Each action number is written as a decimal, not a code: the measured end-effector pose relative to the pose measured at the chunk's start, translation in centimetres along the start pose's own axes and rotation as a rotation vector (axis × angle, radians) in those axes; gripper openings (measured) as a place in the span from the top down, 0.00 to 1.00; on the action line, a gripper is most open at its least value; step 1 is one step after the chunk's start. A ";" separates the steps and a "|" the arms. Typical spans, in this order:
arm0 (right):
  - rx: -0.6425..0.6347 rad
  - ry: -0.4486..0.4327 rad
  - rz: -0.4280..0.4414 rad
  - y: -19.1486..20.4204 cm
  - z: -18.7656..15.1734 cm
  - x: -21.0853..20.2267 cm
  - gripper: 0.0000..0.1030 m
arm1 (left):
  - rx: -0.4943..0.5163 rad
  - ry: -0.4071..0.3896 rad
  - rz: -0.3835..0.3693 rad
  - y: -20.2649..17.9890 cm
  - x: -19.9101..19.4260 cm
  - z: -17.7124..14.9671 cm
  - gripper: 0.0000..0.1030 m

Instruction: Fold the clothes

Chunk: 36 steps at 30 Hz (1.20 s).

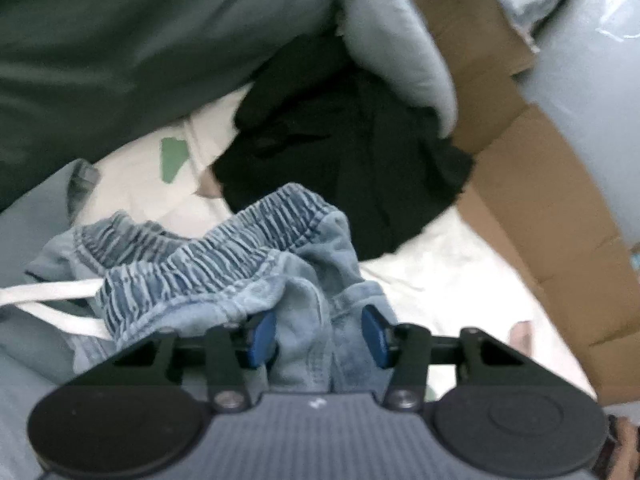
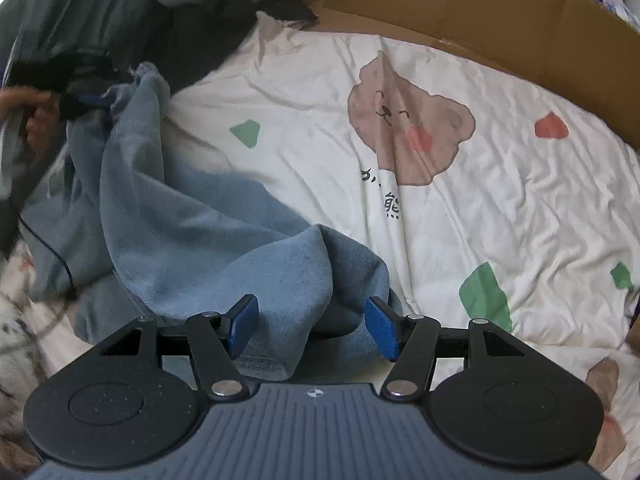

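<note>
jeans: one pair of light blue denim jeans with a gathered elastic waistband (image 1: 224,264) lay on the cream bear-print bedsheet (image 2: 500,184).
left gripper (image 1: 318,336): jaws part open, waistband fabric bunched between.
right gripper (image 2: 312,328): jaws part open, a fold between.
nearby: one black garment (image 1: 340,152), brown cardboard (image 1: 552,200).

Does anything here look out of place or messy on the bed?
Yes. A black garment lies crumpled in a heap on the bear-print sheet, partly over the cardboard. The denim pants are bunched, not flat, with the white drawstring trailing loose.
</note>
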State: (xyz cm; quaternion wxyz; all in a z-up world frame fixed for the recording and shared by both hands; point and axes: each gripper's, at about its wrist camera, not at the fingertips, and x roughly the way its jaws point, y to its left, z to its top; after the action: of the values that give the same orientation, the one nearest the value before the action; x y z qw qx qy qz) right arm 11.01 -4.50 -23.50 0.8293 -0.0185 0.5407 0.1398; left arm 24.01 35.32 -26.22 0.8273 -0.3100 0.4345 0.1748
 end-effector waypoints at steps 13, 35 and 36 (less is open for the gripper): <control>-0.143 0.037 0.049 1.9 -1.9 0.0 0.28 | -0.185 0.032 0.053 2.2 2.0 1.4 0.69; -0.113 -0.049 -0.020 0.6 1.3 1.4 0.93 | -0.344 -0.172 -0.111 3.1 -4.0 2.4 0.97; -0.106 -0.062 -0.022 0.3 1.9 1.1 0.93 | -0.356 -0.201 -0.129 3.3 -5.0 2.7 0.97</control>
State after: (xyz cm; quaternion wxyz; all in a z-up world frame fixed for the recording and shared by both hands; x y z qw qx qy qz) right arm 13.00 -3.62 -23.67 0.8451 -0.0643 0.5062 0.1596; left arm 20.98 39.48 -22.09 0.8082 -0.4593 0.2913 0.2256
